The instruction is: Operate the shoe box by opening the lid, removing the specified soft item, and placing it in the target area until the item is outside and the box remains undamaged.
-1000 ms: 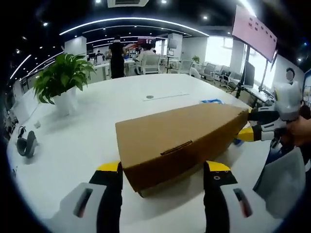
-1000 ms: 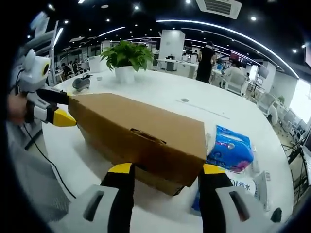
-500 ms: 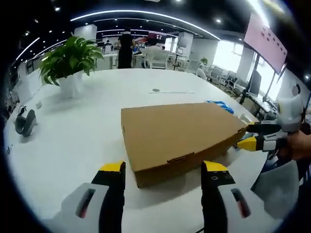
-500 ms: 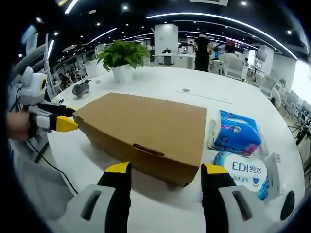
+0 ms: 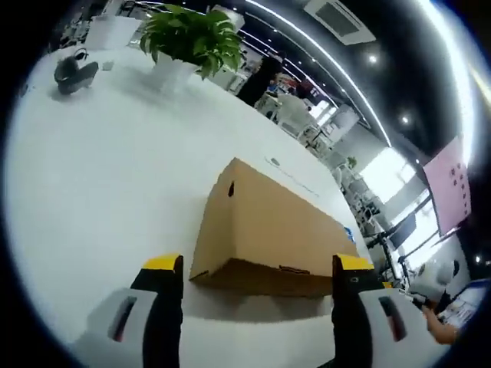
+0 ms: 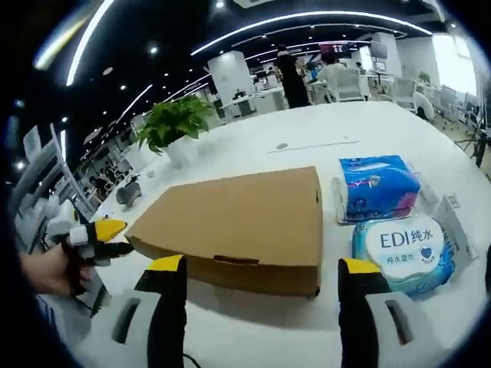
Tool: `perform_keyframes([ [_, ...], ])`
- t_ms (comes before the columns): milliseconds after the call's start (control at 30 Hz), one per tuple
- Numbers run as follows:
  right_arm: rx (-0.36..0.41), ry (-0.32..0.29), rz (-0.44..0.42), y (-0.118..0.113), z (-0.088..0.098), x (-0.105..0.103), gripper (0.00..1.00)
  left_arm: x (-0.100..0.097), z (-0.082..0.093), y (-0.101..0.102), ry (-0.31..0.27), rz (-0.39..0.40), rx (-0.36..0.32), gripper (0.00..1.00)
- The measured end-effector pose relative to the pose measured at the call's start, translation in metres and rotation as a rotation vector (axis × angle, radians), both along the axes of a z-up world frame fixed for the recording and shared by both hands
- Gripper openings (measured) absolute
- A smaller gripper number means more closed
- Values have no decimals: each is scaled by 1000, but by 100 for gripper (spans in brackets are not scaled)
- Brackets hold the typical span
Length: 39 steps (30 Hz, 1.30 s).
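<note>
box (image 5: 265, 241) flat on the white table (image 5: 92, 176) again, its raised end set back down since a second ago, lid shut with the tab tucked in its slot. left gripper (image 5: 257, 295) pulled back from the near edge, jaws spread wide either side of the box front and holding nothing; a second ago the grippers sat at the box's two ends. in the right gripper view the left gripper (image 6: 100, 234) hangs just off the box's left corner, apart from it, beside a hand (image 6: 50, 268). right gripper (image 6: 265, 303) likewise wide open and empty before the long side of the box (image 6: 245, 218). opening seems not yet begun; contents hidden, soft item unseen. to the right of the box, a blue tissue pack (image 6: 377, 186) and a wipes pack (image 6: 403, 249) lie on the table.
</note>
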State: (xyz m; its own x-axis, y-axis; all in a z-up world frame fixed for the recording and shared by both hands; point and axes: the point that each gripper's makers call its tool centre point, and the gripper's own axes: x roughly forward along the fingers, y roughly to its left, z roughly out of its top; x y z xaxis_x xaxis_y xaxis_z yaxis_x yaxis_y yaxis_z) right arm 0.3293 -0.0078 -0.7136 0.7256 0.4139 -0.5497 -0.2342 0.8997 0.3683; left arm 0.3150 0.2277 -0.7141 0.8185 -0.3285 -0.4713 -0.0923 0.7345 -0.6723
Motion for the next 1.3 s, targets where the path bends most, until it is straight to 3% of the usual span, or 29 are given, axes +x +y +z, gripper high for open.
perform_keyframes([
  [33,48,2,-15,1,2,1,89,3,4,4,-20,53,-60,89],
  [100,97,33,-41,-1,1,0,92,3,3,11,-20,118,-102,92],
  [200,86,46,-48,-6,-5,0,91,0,-3,13,-5,119,-95,94],
  [433,167,76,-99,-4,-7,3,91,3,-6,8,-16,124,-100,90],
  [467,207,49,-107,-1,-1,7,91,5,-8,9,-7,132,-100,88],
  [567,177,23,-109,-2,1,12,91,10,-12,7,5,147,-92,88],
  [733,244,72,-165,-5,-10,22,91,12,-19,1,18,123,-67,88],
  [967,305,105,-197,-4,-26,25,89,16,-34,-1,61,141,-102,83],
  [1067,303,121,-194,-3,-31,25,87,17,-38,-2,56,117,-79,83],
  [1300,297,135,-188,0,-38,25,80,15,-49,-4,86,116,-108,82],
])
